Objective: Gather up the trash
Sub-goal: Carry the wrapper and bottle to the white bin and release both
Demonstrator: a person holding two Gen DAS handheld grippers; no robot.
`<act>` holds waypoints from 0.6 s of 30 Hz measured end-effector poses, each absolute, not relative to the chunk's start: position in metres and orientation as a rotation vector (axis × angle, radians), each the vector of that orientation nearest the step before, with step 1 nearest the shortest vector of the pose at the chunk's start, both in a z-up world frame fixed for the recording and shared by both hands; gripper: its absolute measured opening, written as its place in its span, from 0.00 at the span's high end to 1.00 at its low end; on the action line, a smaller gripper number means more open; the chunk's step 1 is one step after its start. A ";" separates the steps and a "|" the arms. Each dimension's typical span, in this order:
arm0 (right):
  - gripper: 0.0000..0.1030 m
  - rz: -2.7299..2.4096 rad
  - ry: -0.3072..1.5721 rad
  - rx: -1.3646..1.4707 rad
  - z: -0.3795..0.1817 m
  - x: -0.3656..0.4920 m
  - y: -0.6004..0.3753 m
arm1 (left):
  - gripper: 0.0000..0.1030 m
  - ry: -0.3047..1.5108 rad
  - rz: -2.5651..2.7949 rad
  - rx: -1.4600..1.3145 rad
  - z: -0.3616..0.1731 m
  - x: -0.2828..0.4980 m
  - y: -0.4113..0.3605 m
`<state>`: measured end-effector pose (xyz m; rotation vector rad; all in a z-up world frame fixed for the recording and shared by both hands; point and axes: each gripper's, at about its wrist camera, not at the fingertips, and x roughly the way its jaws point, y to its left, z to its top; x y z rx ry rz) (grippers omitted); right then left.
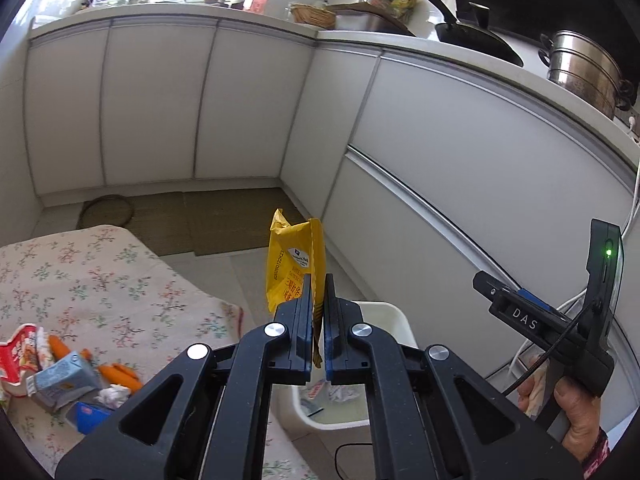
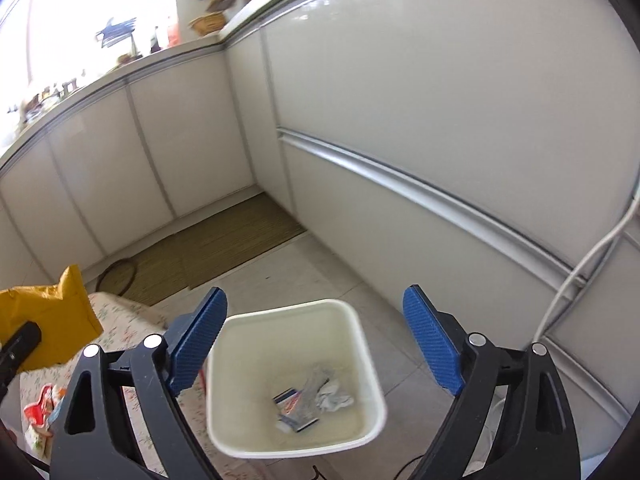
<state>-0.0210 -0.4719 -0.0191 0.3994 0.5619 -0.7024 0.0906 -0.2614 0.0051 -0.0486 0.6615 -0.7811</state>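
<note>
Yellow wrapper (image 1: 294,260) sticks up from the left tool (image 1: 319,280), which squeezes it tight above the flowery tabletop (image 1: 100,280). The right tool (image 2: 316,312) is wide open and empty over the white bin (image 2: 360,344). Crumpled trash (image 2: 312,400) lies inside the bin.

Each wrist view looks forward and downward along its own tongs, close in. Both share the white square plastic bin (image 1: 384,312) (image 2: 296,376) and the crinkled yellow wrapper (image 1: 294,260) (image 2: 48,320).
</note>
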 end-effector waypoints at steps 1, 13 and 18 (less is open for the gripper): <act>0.15 -0.718 0.561 0.411 -0.020 -0.025 -0.478 | 0.97 0.669 -0.800 -0.049 0.003 0.088 -0.273; 0.14 -0.860 0.550 0.477 -0.024 -0.064 -0.527 | 0.96 0.750 -0.922 -0.017 -0.013 0.086 -0.366; 0.14 -0.889 0.549 0.484 -0.026 -0.068 -0.536 | 0.94 0.827 -0.952 -0.035 -0.023 0.100 -0.385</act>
